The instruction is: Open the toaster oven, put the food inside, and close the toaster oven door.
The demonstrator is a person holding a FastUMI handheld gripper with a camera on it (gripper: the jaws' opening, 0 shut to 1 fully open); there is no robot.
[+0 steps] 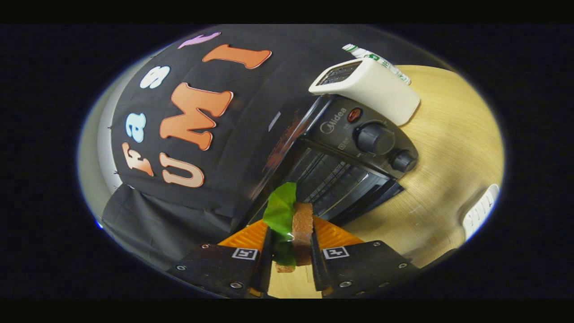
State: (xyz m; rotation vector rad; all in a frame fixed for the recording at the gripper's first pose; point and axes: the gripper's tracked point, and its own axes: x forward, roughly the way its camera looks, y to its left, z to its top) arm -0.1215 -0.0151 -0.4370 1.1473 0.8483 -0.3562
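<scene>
Wooden table point(448, 148): Midea toaster oven point(354, 157), tongs point(290, 244) gripping sandwich point(298, 224).

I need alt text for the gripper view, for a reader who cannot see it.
The gripper is shut on a sandwich of brown bread and green lettuce, held just before the black toaster oven, whose door is open. A white toaster stands on the oven, on a wooden table.
</scene>
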